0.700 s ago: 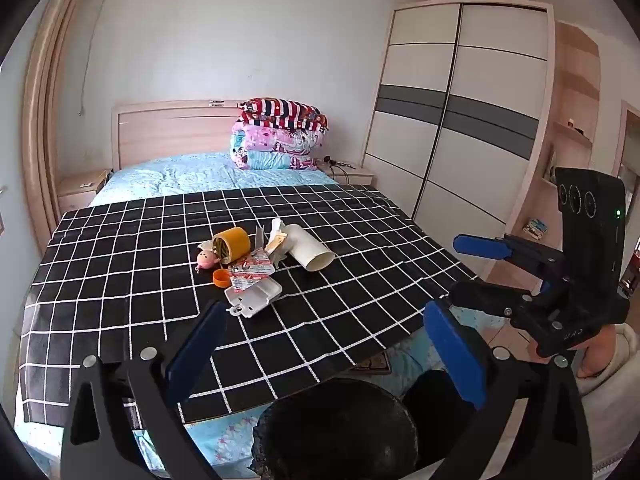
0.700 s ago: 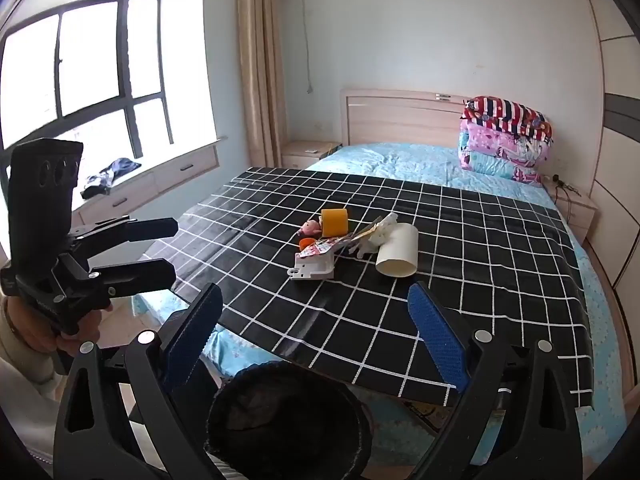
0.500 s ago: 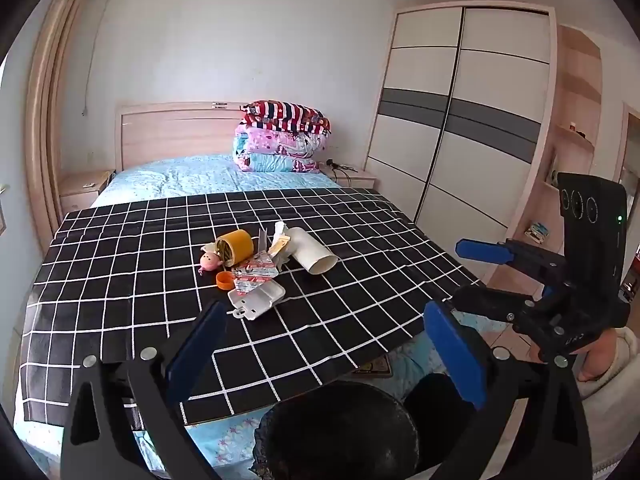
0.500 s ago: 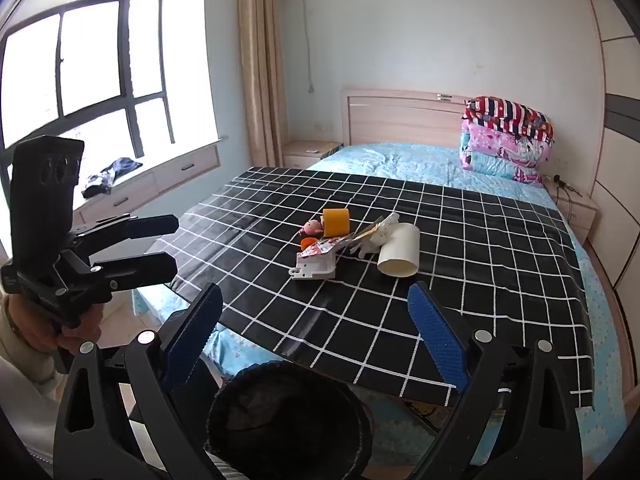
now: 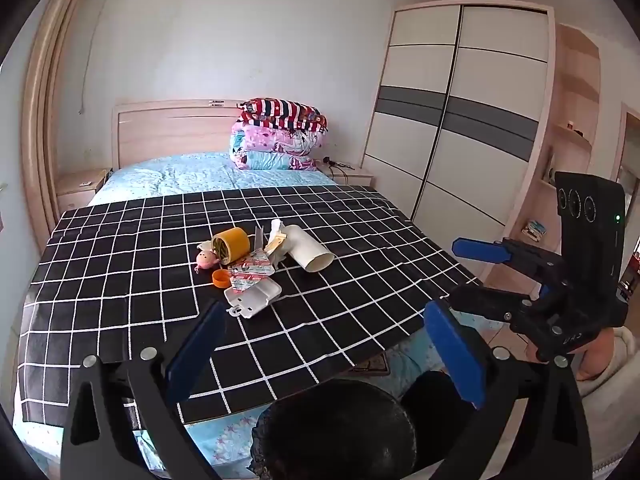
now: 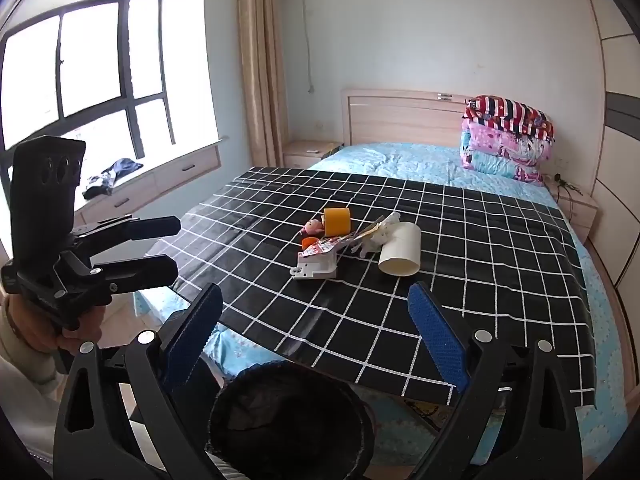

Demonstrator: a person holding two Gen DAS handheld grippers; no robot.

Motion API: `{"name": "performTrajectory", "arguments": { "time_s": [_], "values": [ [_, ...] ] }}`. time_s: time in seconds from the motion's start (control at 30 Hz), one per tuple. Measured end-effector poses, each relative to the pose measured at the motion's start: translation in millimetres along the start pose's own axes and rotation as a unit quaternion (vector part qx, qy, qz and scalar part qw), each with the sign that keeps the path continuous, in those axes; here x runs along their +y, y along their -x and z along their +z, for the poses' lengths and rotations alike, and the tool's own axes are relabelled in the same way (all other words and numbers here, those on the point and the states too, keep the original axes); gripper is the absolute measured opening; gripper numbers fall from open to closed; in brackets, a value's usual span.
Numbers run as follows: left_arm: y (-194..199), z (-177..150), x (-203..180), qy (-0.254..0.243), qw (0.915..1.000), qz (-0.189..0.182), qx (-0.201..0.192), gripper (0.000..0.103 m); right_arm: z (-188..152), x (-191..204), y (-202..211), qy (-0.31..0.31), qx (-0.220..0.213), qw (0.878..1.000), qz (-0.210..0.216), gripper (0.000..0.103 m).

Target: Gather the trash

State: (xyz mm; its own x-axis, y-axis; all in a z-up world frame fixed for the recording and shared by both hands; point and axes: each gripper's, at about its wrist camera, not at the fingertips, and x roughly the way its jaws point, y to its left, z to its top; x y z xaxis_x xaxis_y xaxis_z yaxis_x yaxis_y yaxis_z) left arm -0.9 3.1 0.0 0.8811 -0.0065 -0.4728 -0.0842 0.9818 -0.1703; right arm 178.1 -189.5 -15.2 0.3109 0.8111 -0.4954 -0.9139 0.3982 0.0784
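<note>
**Trash pile waiting on the bed, both grippers open**

In the middle of the black checked cloth (image 5: pixel 120 264), a small pile of trash is lying together. A white cup (image 5: pixel 310 252) is lying on its side at the pile's right, its open mouth facing the camera. Touching its far end, crumpled tissue (image 5: pixel 277 231) is sticking up. A yellow tape roll (image 5: pixel 231 243) is sitting at the left of the pile, with a pink pig toy (image 5: pixel 205 258) just beside it and an orange cap (image 5: pixel 220 279) a little nearer. A red and white wrapper (image 5: pixel 250 274) is resting partly on a white plastic tray (image 5: pixel 254 298), which is lying at the near edge of the pile.

The cloth is covering the near part of the bed (image 5: pixel 192 174), whose blue sheet is showing beyond it. Folded quilts (image 5: pixel 280 134) are stacked against the headboard (image 5: pixel 172 130), and a wardrobe (image 5: pixel 460 120) is standing to the right.

The left gripper (image 5: pixel 320 350) is hovering short of the cloth's near edge, its blue fingers (image 5: pixel 196 352) spread wide with nothing between them. The right gripper (image 6: pixel 316 332) is doing the same, well apart from the pile, fingers (image 6: pixel 436 338) released and empty. Below both, a black bin (image 6: pixel 288 420) is standing at the foot of the bed. Each gripper is showing in the other's view, held by a hand (image 6: pixel 60 334).
</note>
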Motion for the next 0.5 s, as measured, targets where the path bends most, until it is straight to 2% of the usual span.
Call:
{"name": "performTrajectory", "arguments": {
  "time_s": [0.5],
  "values": [
    [0.6,0.7,-2.2,0.002,1.0000,-0.002,0.002,0.095,1.2,1.5,-0.7,0.002,-0.001,1.000,-0.001,0.094]
  ]
}}
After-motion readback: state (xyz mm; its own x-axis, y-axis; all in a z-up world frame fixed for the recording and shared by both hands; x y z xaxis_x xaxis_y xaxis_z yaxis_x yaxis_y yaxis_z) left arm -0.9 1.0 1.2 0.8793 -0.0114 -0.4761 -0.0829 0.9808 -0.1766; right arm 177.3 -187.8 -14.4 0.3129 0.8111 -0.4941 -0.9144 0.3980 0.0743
